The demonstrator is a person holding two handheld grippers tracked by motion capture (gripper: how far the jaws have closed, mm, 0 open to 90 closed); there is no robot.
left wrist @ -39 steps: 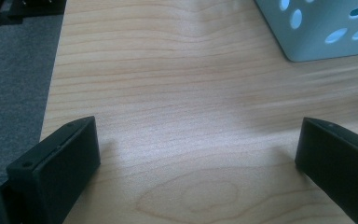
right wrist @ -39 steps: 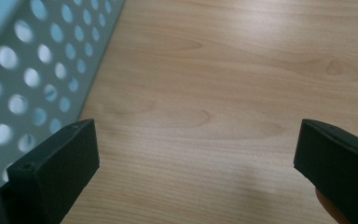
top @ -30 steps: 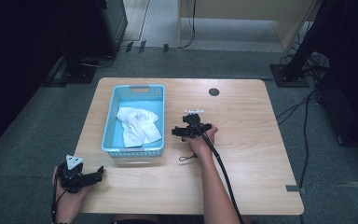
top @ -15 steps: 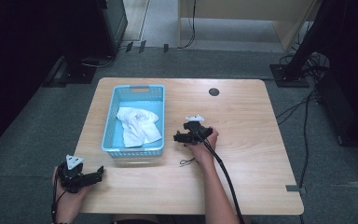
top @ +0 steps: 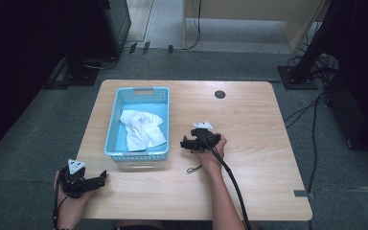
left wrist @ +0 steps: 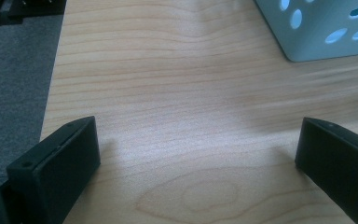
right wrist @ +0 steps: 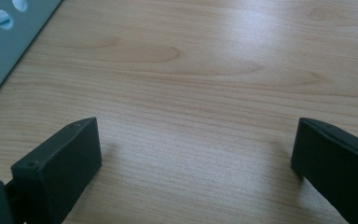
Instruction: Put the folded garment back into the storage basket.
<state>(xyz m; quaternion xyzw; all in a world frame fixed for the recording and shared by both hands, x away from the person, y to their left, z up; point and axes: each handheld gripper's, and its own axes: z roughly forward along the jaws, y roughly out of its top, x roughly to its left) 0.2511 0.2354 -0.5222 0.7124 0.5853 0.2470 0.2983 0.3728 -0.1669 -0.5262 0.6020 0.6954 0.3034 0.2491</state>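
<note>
The left gripper (top: 98, 178) rests near the basket's (top: 137, 154) near-left corner, jaws wide and empty. In the basket lies the white cloth (top: 141, 129), its long axis running front to back. The right gripper (top: 186, 143), jaws wide, sits just right of the basket and nearer the cloth, which lies to its left

Surface (top: 249, 182): light wood-grain top w/ rounded corners, standing on grey carpet. Directly on it: blue perforated basket (top: 141, 152) at left-centre, near the far edge; small dark cord loop (top: 192, 168) just right of the basket's near corner. Round dark grommet (top: 220, 94) set in the top near the far edge.
</note>
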